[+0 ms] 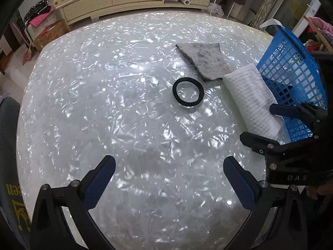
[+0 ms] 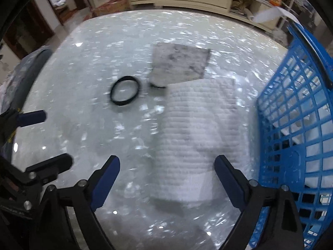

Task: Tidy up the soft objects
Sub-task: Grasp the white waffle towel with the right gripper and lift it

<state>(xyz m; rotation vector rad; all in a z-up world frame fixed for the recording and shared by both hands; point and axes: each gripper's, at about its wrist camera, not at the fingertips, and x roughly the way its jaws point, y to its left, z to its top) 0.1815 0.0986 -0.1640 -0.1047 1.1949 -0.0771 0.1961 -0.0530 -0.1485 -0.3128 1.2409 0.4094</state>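
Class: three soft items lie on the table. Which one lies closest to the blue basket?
The white waffle-textured towel, folded, lying right alongside the blue basket. The grey felt-like pad sits farther along the table, and the black band lies farthest from the basket.

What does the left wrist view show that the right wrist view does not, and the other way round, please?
Only the left wrist view shows the right gripper from outside, open over the near end of the white towel, and sharp detail throughout. Only the right wrist view, which is blurred, looks through the blue basket wall to something white inside, and catches the left gripper from the side, also open. Both show the black ring, the grey cloth, the towel beside the basket, and the shiny table.
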